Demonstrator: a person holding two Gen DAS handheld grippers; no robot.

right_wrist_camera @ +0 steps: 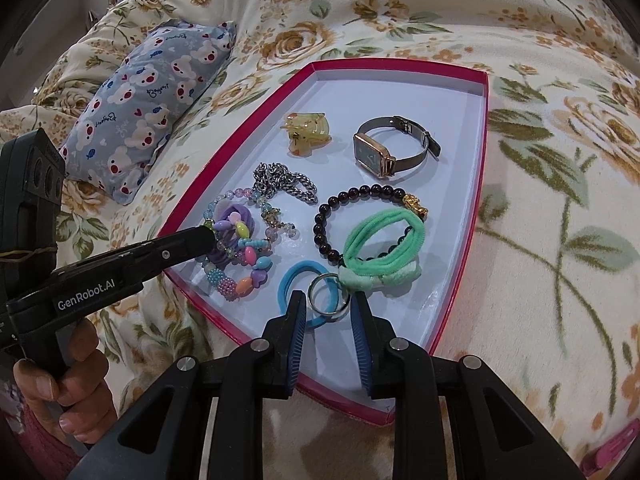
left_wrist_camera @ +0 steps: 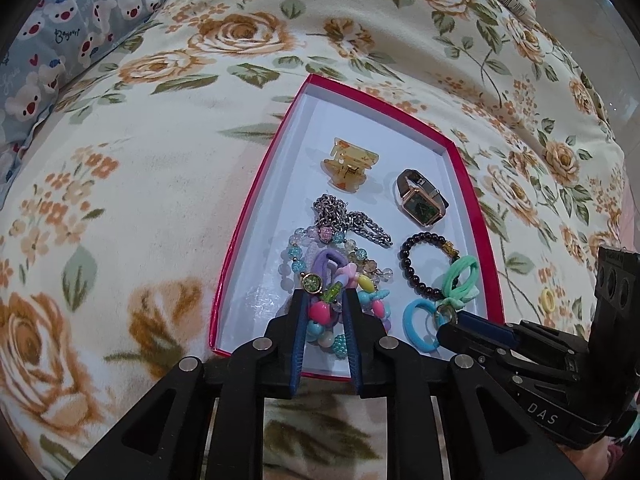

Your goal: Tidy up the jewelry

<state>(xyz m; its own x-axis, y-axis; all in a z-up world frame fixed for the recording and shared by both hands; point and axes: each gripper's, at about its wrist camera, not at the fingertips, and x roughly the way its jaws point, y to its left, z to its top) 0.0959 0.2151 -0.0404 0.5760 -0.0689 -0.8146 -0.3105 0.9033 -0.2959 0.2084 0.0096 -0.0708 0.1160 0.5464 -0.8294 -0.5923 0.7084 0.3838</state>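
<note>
The left gripper [left_wrist_camera: 325,300], jaws narrowly parted with no firm pinch evident, sits over the bead bracelet heap [right_wrist_camera: 240,252] in the red-rimmed tray [right_wrist_camera: 482,184]; it should withdraw straight, lest a strand snag. The right gripper [right_wrist_camera: 328,302] brackets the silver ring [right_wrist_camera: 326,292] lying across the blue hair tie [right_wrist_camera: 298,280]; contact cannot be told, so it should close on the ring alone.

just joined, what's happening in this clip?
A person with a claw in each hand is sorting jewelry in a red-rimmed tray on a floral blanket. The left claw sits at the pile of colourful bead bracelets, jaws slightly apart. The right claw straddles a silver ring atop a blue hair tie.
</note>
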